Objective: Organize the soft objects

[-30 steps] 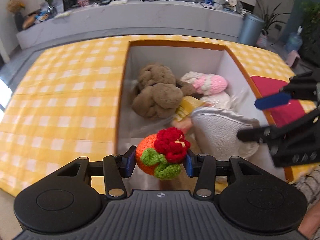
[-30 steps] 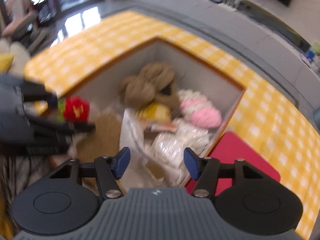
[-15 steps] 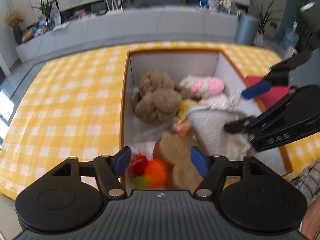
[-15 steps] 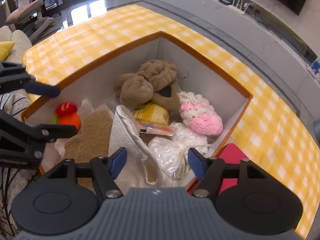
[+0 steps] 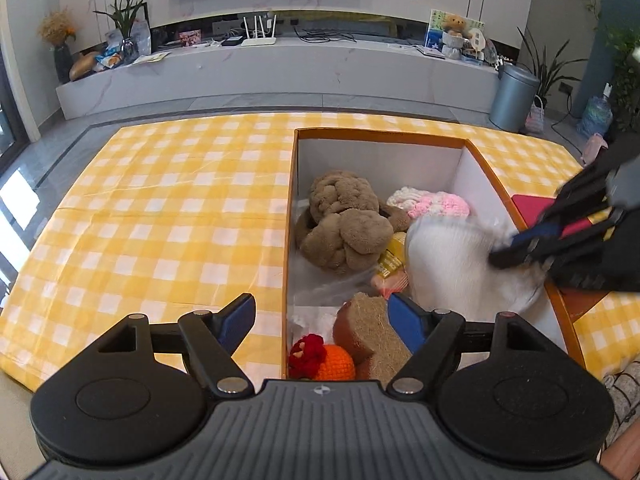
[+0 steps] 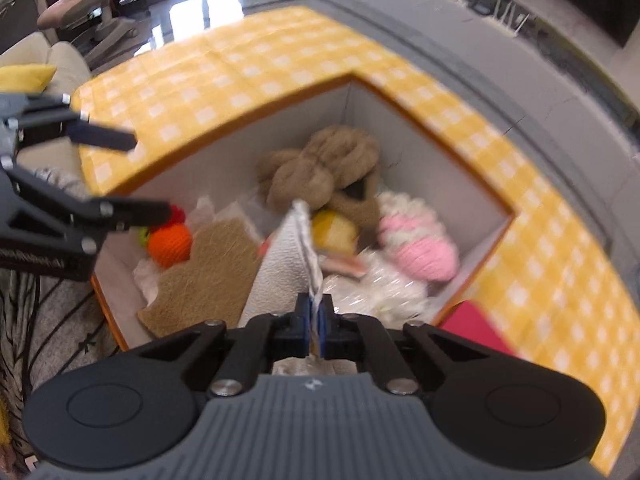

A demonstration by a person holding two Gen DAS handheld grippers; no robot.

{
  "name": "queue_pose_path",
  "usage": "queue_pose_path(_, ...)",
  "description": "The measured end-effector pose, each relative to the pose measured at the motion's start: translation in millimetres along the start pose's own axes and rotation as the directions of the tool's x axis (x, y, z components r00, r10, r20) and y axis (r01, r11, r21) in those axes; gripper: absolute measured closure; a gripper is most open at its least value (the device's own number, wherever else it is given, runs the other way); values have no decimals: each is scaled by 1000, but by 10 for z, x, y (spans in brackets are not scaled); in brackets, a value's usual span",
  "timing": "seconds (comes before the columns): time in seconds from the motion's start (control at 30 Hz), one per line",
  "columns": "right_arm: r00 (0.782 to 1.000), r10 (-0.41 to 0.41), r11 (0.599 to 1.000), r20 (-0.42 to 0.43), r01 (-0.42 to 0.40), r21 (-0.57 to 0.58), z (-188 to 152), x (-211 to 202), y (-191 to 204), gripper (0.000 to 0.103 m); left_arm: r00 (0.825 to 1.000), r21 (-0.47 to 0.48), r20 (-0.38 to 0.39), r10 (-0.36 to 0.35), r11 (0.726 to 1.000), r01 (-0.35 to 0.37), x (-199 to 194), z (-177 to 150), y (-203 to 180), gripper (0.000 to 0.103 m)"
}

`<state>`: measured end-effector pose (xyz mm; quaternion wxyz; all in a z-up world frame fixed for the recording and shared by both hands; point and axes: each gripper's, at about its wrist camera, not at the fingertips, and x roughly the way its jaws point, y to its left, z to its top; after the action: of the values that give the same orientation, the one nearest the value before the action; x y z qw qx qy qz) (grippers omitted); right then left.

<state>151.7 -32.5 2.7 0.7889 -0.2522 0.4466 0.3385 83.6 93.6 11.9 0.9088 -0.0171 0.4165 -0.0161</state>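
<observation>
Left tool (image 5: 322, 320): jaws spread wide, nothing between them. It hangs over the near corner of the orange-rimmed box (image 5: 376, 134). Directly ahead and below it lie the crocheted orange-and-red toy (image 5: 322, 358) and, touching it on the tool's right, the coarse brown fibre pad (image 5: 370, 330).

Right tool (image 6: 315, 322): jaws pinched nearly together on the upper edge of the white quilted cloth (image 6: 282, 268). The cloth stands on edge inside the box, running away from the tool toward the brown plush toy (image 6: 316, 172). To the tool's right sit the pink-and-white knitted piece (image 6: 420, 246) and a crinkled clear bag (image 6: 376, 284); a yellow item (image 6: 334, 228) is wedged under the plush.

Every soft object seen is inside the box. The yellow checked tabletop (image 5: 168, 208) beyond the left tool carries none. A red mat (image 6: 474, 330) lies just outside the box, to the right tool's right.

Risks, as judged:
- The grip takes only a thin edge of cloth; a quick pull could slip it free.
- Lifting the cloth may drag the bag or the packet beneath it along.
- The two tools work close over one box; a crossing reach could knock them together.
- The right view is blurred, so the grip depth is uncertain.
</observation>
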Motion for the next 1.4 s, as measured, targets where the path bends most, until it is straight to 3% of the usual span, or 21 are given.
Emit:
queue_pose_path(0.33, 979, -161, 975, 122, 177, -131, 460, -579, -53, 102, 999, -43, 18, 26, 999, -25, -6, 24, 24, 14)
queue_pose_path(0.43, 992, -106, 973, 63, 117, -199, 382, -469, 74, 102, 999, -60, 16, 37, 998, -36, 3, 22, 48, 15)
queue_pose_path(0.5, 1000, -23, 972, -10, 20, -233, 253, -314, 163, 102, 999, -65, 18, 43, 997, -41, -8, 20, 59, 15)
queue_pose_path(0.7, 976, 139, 974, -168, -165, -152, -9, 146, 253, 101, 999, -68, 22, 45, 997, -44, -18, 25, 66, 15)
queue_pose_path(0.77, 968, 183, 973, -172, -203, -112, -42, 175, 227, 92, 999, -63, 22, 43, 997, -41, -19, 25, 60, 15)
queue_pose_path(0.8, 963, 214, 971, -166, -228, -69, -41, 163, 176, 74, 999, -62, 23, 40, 997, -38, -20, 24, 58, 15)
queue_pose_path(0.87, 954, 272, 962, -124, -271, 28, -22, 94, 63, 55, 999, -67, 23, 30, 997, -29, -21, 23, 69, 15)
queue_pose_path(0.97, 979, 196, 981, -63, -195, 25, -5, 0, 59, 61, 999, -72, 23, 30, 997, -28, -16, 25, 66, 15)
queue_pose_path(1.07, 983, 160, 987, -92, -156, 44, -7, 120, 49, 93, 999, -67, 25, 30, 997, -29, -13, 27, 69, 15)
queue_pose_path(1.1, 984, 135, 991, -114, -133, 24, -7, 195, 66, 96, 999, -69, 27, 29, 997, -27, -15, 27, 70, 15)
queue_pose_path(1.3, 975, -88, 992, -203, 69, -101, -43, 626, 84, 99, 999, -77, 31, 32, 997, -30, -9, 25, 84, 15)
queue_pose_path(1.4, 966, -124, 982, -227, 87, -167, -103, 771, 137, 99, 999, -75, 23, 36, 997, -34, 19, 27, 70, 15)
